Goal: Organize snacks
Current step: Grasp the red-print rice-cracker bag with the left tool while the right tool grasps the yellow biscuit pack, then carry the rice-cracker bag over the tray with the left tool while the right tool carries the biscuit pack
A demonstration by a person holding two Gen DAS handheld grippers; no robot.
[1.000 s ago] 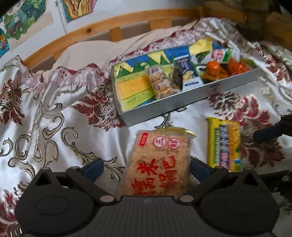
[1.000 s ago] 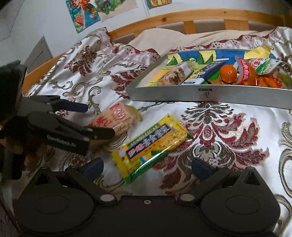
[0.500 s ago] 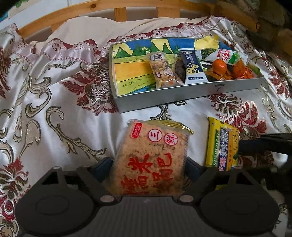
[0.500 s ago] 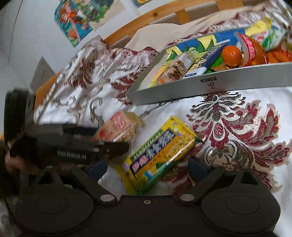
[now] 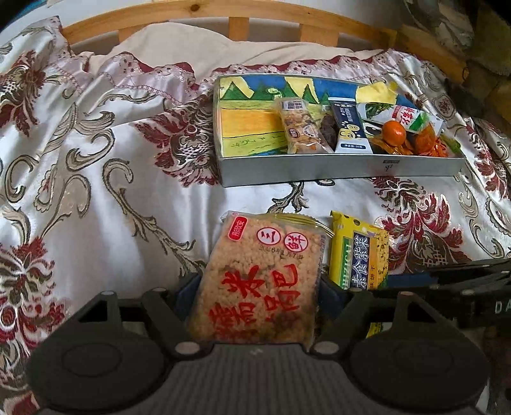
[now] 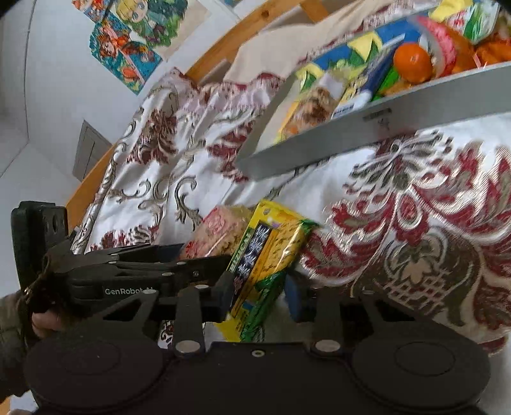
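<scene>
A rice cracker packet (image 5: 258,281) with red characters lies on the bedspread. My left gripper (image 5: 255,295) is shut on it, fingers against both sides. A yellow biscuit pack (image 5: 359,252) lies just right of it; it also shows in the right wrist view (image 6: 265,271). My right gripper (image 6: 260,295) straddles that pack's near end, jaws closing on it with a small gap on the right. The grey snack tray (image 5: 319,167) beyond holds several snacks and an orange (image 5: 394,132).
The bed has a patterned satin cover (image 5: 95,191), a wooden headboard (image 5: 223,9) and a pillow (image 5: 223,48) behind the tray. The left gripper's body (image 6: 127,274) sits close beside my right gripper. Posters (image 6: 134,41) hang on the wall.
Both grippers moved forward and down. The left jaws closed onto the rice cracker packet. The right jaws narrowed around the yellow biscuit pack, and the right view tilted.
</scene>
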